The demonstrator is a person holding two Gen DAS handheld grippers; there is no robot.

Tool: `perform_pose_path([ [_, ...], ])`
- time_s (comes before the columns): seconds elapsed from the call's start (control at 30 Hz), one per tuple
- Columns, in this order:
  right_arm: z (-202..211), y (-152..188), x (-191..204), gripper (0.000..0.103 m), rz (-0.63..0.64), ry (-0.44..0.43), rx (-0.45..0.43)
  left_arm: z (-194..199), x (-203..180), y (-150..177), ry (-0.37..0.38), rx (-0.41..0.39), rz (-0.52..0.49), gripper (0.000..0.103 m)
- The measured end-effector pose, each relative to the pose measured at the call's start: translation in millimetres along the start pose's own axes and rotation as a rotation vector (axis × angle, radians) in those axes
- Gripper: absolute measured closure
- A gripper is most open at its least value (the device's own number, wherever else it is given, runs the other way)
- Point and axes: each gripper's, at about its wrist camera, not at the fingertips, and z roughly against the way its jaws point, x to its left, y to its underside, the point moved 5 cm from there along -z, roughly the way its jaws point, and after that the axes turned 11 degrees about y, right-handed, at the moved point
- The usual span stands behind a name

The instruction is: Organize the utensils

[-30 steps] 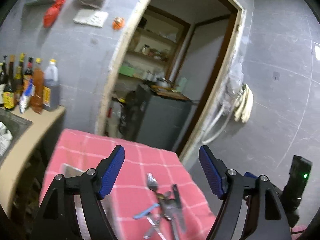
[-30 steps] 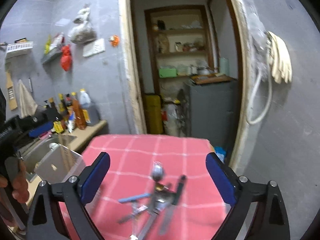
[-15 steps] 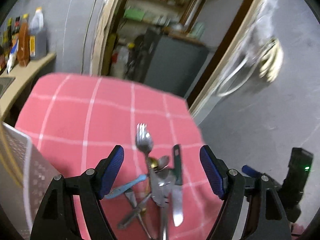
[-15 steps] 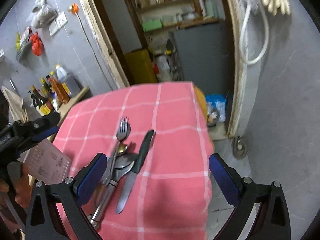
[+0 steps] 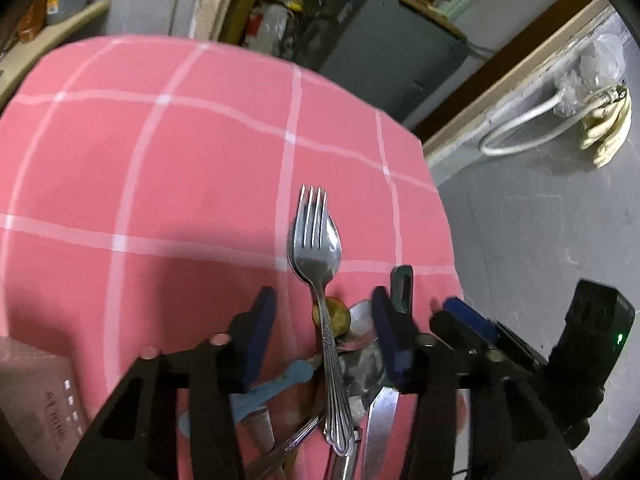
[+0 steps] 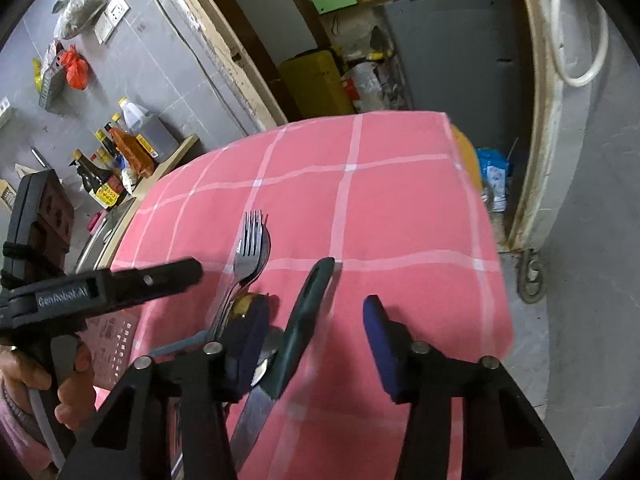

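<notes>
A pile of utensils lies on the pink checked tablecloth (image 5: 160,184). A steel fork (image 5: 316,240) rests on a spoon, and its handle runs between the fingers of my left gripper (image 5: 322,320). Those jaws are closing, and the pads are clear of the handle. A knife with a dark green handle (image 6: 308,320) lies between the fingers of my right gripper (image 6: 314,336). Its jaws are closing too, without touching the knife. A blue-handled utensil (image 5: 272,388) and a small gold spoon (image 5: 332,312) sit lower in the pile. In the right wrist view, a hand holds the left gripper (image 6: 100,288).
A white perforated basket (image 5: 36,400) stands at the cloth's near left. Sauce bottles (image 6: 120,160) line a counter by a sink on the left. The table's right edge (image 6: 492,240) drops to a grey floor. A grey cabinet (image 6: 448,48) fills the doorway behind.
Both grippers have come down and forward over the utensil pile and now point more steeply at it. Both pairs of jaws have narrowed around the fork handle and the knife.
</notes>
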Motion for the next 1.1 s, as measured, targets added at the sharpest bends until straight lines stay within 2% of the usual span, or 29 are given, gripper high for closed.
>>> perform_pose_path([
  [0.2,-20,-6,-1,0.070,0.001,-0.031,0.059,-21,20,-3,0.038,0.110,0.103,0.072],
  [0.37,-35,-8,-1,0.072,-0.013,-0.068,0.109,-19,23,-14,0.056,0.143,0.124,0.075],
  [0.5,-39,-14,0,0.076,-0.029,-0.089,0.123,-22,19,-23,0.033,0.198,0.132,0.088],
  [0.6,-42,-15,-3,0.084,-0.055,-0.088,0.137,-23,20,-25,0.018,0.238,0.139,0.090],
  [0.83,-40,-14,-4,0.085,-0.097,-0.068,0.159,-31,14,-31,-0.067,0.338,0.088,0.093],
  [0.93,-41,-16,-3,0.085,-0.105,-0.053,0.174,-35,11,-31,-0.094,0.356,0.069,0.093],
  [1.0,-42,-17,-2,0.086,-0.117,-0.047,0.180,-36,10,-32,-0.108,0.350,0.065,0.097],
  [1.1,-43,-16,-3,0.088,-0.156,-0.059,0.178,-31,15,-29,-0.066,0.330,0.101,0.100],
])
